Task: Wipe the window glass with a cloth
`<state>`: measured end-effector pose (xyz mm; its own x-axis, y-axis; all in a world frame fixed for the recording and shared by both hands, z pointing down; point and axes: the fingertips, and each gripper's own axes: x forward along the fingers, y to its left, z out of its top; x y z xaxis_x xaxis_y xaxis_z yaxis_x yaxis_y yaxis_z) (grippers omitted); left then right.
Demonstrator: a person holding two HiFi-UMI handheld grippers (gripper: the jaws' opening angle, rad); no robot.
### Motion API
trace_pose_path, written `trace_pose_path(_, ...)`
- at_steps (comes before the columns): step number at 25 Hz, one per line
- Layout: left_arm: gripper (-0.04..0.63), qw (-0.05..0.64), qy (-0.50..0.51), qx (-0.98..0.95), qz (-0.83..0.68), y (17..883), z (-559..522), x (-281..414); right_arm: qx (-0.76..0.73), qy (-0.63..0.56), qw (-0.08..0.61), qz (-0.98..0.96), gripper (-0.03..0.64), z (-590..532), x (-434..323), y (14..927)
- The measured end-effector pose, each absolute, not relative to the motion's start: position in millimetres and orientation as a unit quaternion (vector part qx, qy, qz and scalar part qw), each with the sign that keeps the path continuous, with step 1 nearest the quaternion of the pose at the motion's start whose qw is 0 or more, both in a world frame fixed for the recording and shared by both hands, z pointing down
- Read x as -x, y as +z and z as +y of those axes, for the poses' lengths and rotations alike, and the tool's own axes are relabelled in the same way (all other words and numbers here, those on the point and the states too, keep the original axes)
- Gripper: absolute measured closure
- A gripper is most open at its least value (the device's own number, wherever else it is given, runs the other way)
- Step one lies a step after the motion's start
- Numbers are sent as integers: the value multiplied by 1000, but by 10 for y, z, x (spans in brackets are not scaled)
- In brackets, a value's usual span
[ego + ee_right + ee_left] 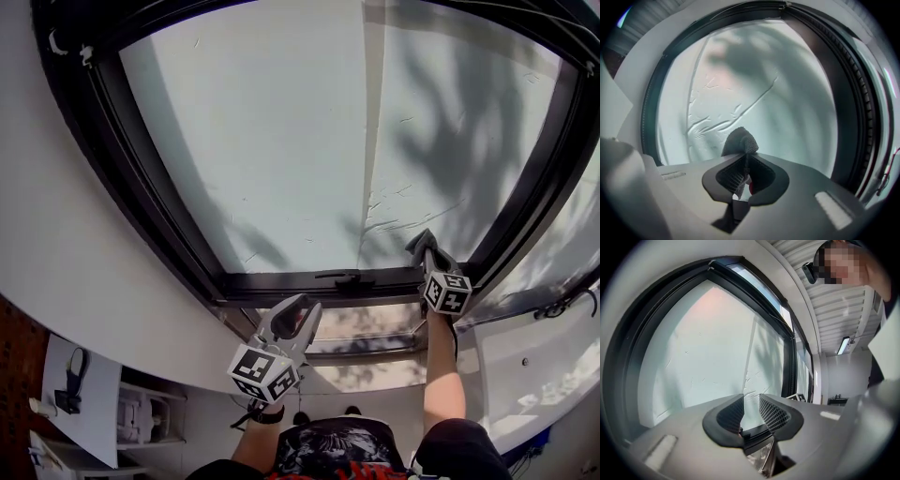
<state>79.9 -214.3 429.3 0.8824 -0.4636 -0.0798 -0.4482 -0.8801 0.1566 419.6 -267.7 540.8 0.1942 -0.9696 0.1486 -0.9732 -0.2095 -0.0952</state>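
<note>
Pinching grey waffle-weave cloth [739, 140]: right hand-held gripper [743, 158] | left hand-held gripper [751, 405]: jaws apart | window glass [281, 141]: frosted, creased

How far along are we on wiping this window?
Done: the cloth is gripped in the right gripper. In hand: it is raised at the window glass, near the lower right corner. To do: marks show across the glass; no wiped patch is visible. The left gripper is open, empty.
</note>
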Motion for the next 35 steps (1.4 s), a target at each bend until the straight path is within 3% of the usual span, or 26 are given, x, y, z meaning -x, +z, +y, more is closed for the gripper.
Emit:
trace_pose_path(12,511,53,-57,-964,-253,4221,-2084,-940,-852,125,24,-508,600,-2175,-5803,5514)
trace_pose_path(22,511,51,-50,-958,-278,4258,-2066,-1037,-881,123,-7,-458,601,-2266,-5873,5586)
trace_pose_path(27,511,51,-51,-949,-305,4294,-2171,-834,-819,-11,-67,-570,600,-2316,-4475,5084)
trace_pose_path(35,511,42,-93,-925,-366,4095,-2232,9,-541,3,-12,-841,600,-3347,-632,5302)
